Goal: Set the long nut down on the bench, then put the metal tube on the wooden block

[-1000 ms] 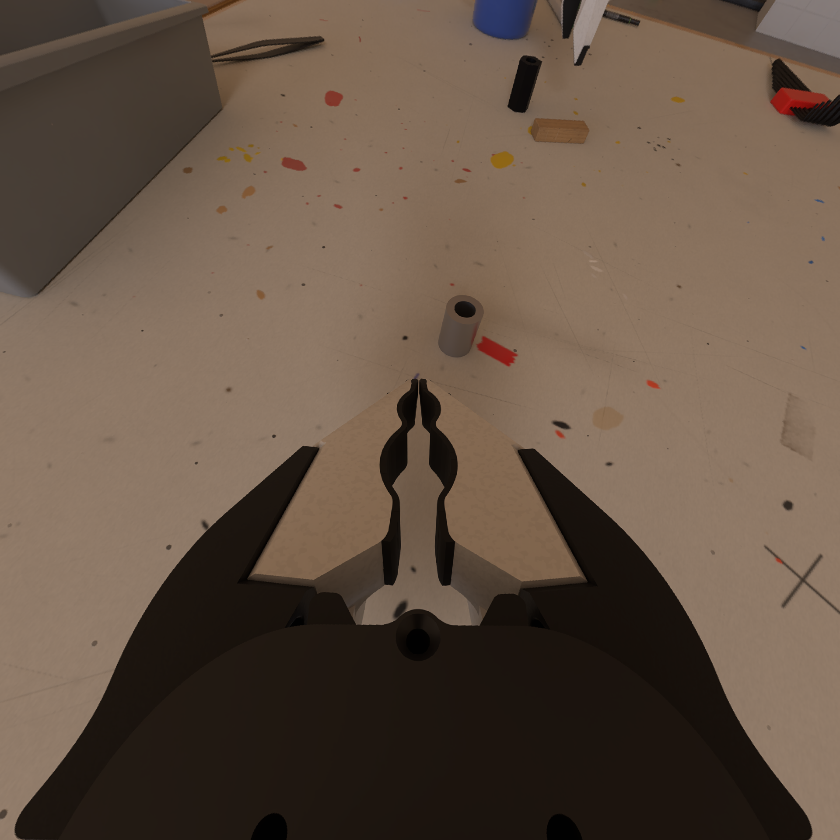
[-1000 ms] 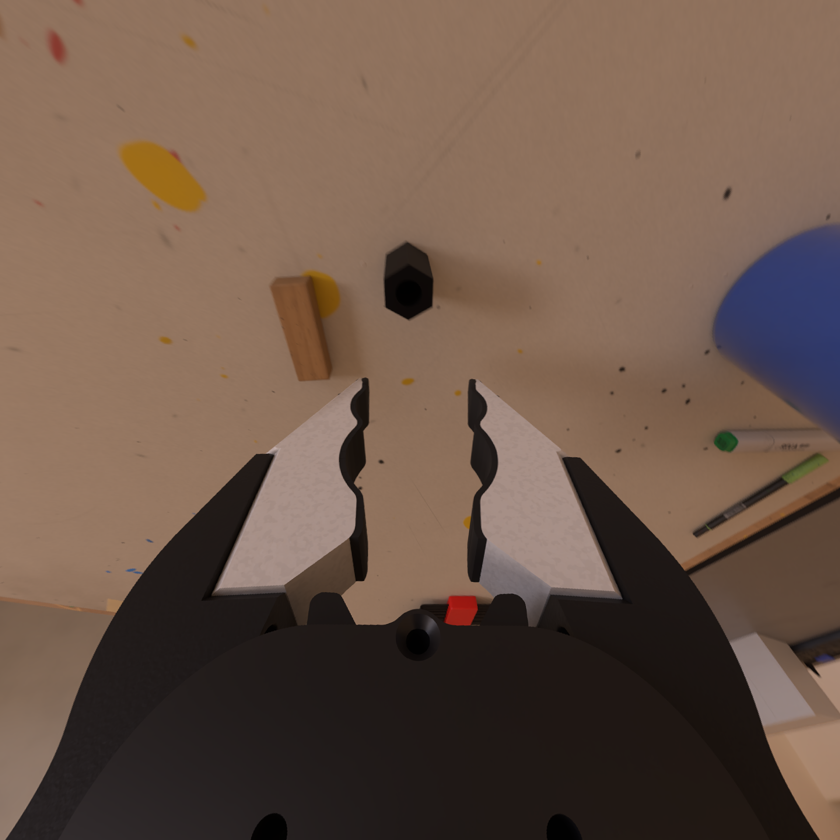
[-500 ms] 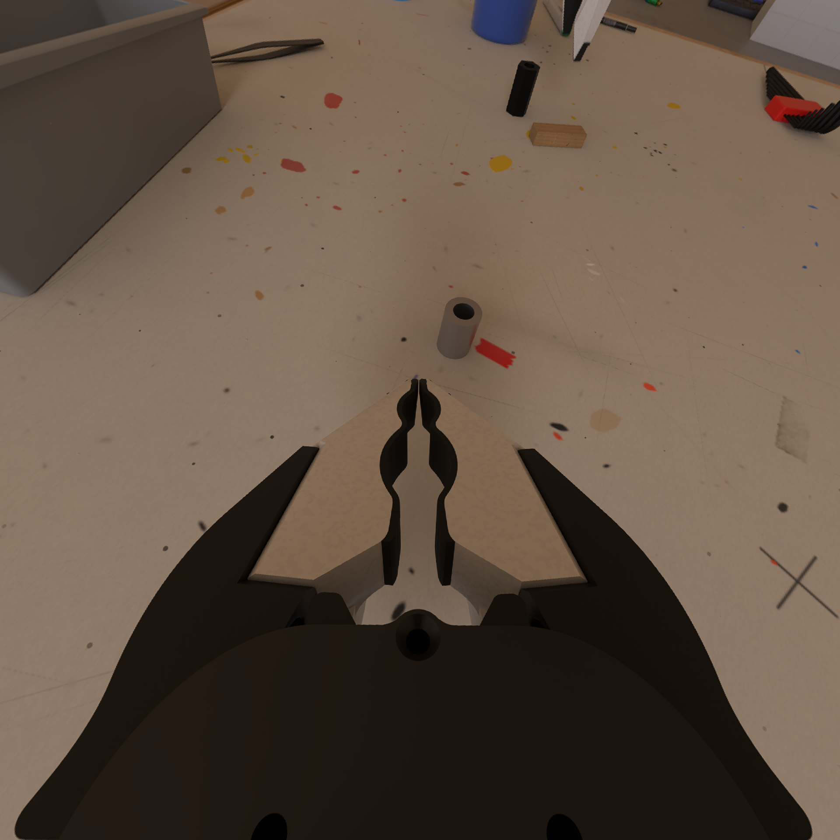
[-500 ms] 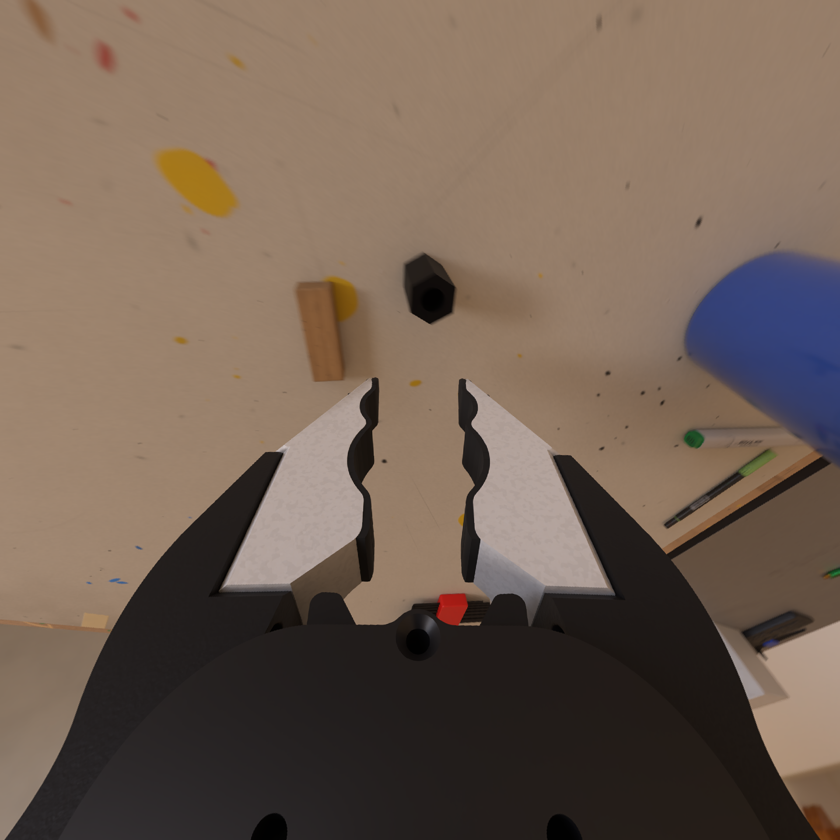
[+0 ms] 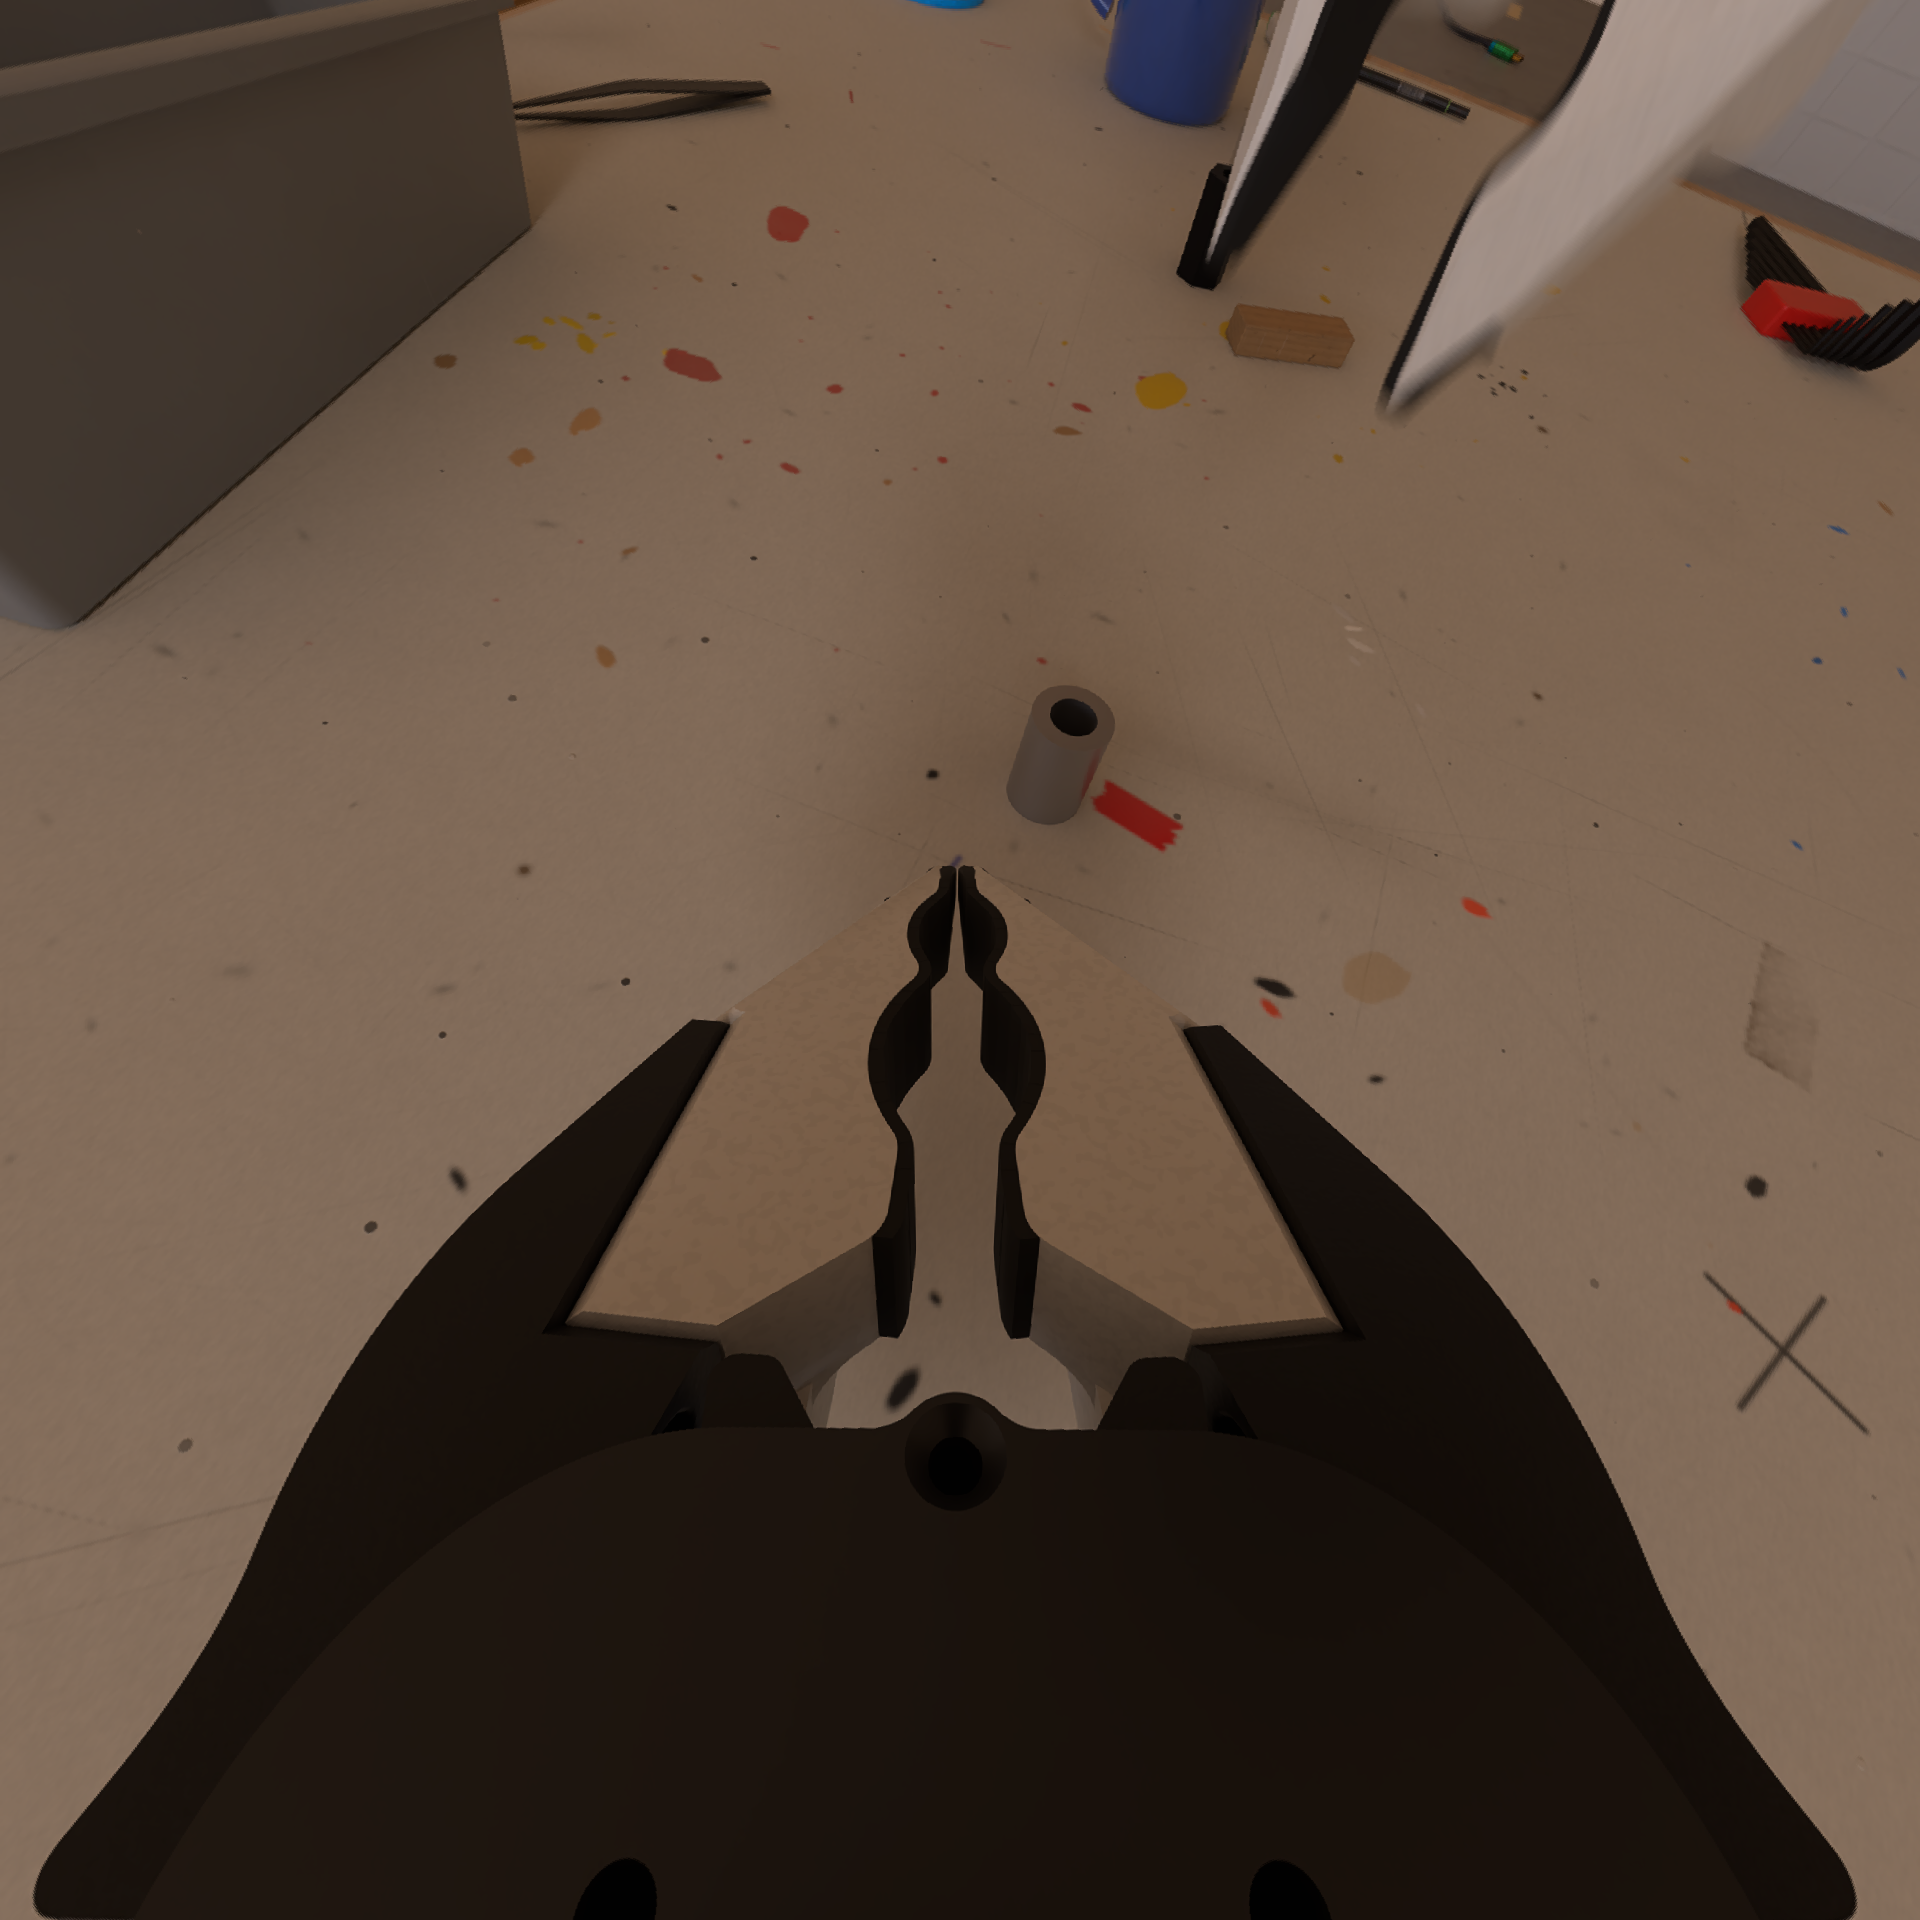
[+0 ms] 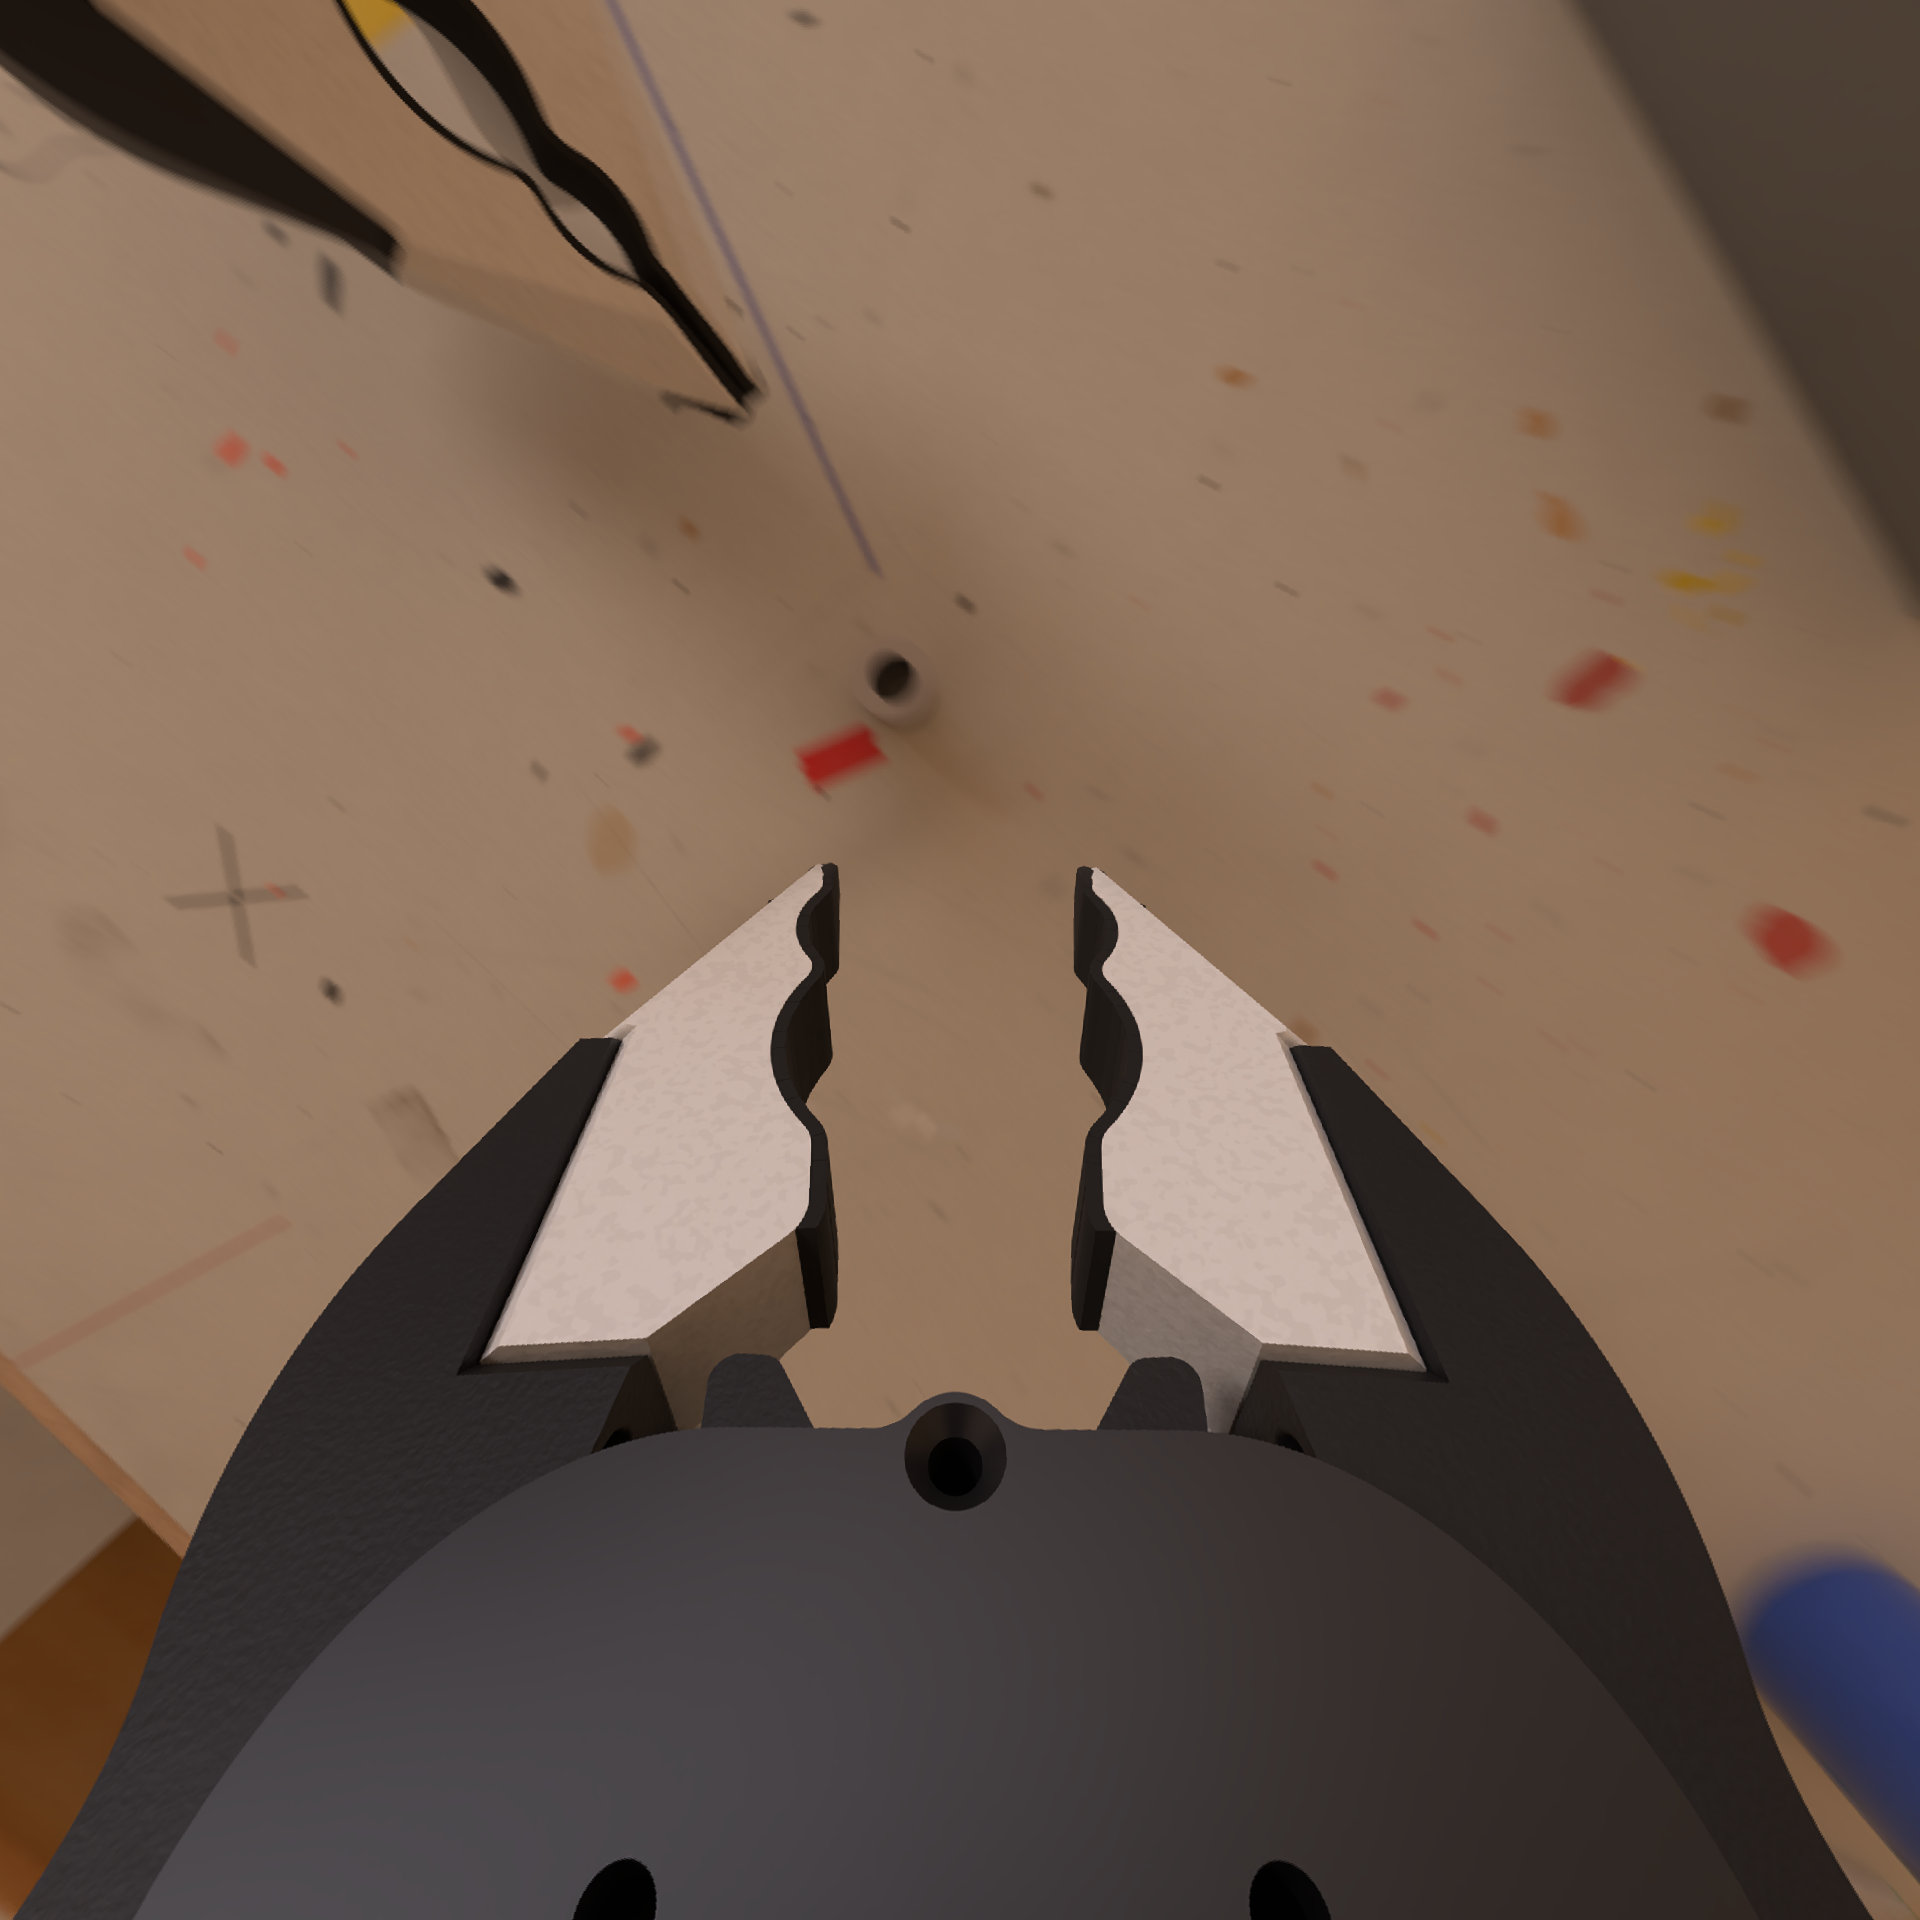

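- Already the long nut point(image 5: 1203, 234) stands upright on the bench point(image 5: 312, 831) in the upper right of the left wrist view, half hidden behind a finger of the right gripper point(image 5: 1320, 343), so step 1 of 2 looks done.
- Step 2 is still open: the metal tube point(image 5: 1060, 755) stands upright just above the centre of that view, touching nothing but the bench, beside a red paint mark point(image 5: 1138, 814).
- The wooden block point(image 5: 1289, 335) lies in the upper right of the left wrist view with its top bare, near the nut and well apart from the tube.
- The right gripper point(image 6: 956, 873) has its 2 fingers spread and empty; in the right wrist view the tube point(image 6: 894, 686) sits just above the gap between them, which suggests the pick-up comes next.
- The left gripper point(image 5: 957, 878) has its fingers pressed together with nothing between them, its tips just below the tube in its own view.
- A blue cup point(image 5: 1179, 57), a grey box point(image 5: 239, 270) and a red and black tool set point(image 5: 1829, 317) rim the top of the left wrist view.
- No brand, label or readable writing shows on any of these; only a pencilled cross point(image 5: 1782, 1351) marks the bench at lower right.
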Motion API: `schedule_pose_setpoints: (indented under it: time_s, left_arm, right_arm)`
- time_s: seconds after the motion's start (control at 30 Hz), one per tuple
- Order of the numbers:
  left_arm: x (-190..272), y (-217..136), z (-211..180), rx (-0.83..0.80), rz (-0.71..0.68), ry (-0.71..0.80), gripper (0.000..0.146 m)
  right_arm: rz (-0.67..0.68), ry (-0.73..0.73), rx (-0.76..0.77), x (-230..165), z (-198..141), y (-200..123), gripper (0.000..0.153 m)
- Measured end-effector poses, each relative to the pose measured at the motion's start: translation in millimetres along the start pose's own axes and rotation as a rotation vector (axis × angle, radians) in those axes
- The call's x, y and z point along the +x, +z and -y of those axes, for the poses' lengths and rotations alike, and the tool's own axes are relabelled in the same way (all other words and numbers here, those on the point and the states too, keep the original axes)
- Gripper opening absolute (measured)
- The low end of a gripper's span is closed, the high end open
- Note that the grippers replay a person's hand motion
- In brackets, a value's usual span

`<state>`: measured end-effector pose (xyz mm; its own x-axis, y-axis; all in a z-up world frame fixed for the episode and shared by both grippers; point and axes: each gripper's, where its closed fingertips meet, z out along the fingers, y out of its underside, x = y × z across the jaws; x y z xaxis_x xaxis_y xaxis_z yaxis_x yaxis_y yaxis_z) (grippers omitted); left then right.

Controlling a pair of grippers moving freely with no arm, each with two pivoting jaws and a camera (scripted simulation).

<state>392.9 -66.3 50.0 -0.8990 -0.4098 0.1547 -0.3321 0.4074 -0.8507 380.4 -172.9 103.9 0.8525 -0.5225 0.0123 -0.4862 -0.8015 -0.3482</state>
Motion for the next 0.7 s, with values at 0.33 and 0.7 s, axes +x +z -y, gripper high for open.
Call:
schedule_pose_setpoints:
  time_s: [0.33, 0.7]
  left_arm:
    - [0.7, -1.5, 2.6, 0.010, 0.004, -0.009, 0.000]
    - [0.3, -1.5, 1.8, 0.003, 0.013, -0.012, 0.000]
  right_arm:
    - [0.130, 0.183, 0.000, -27.8, 27.1, 101.0, 0.067]
    - [0.005, 0.060, -0.087, -14.5, 4.1, 84.5, 0.022]
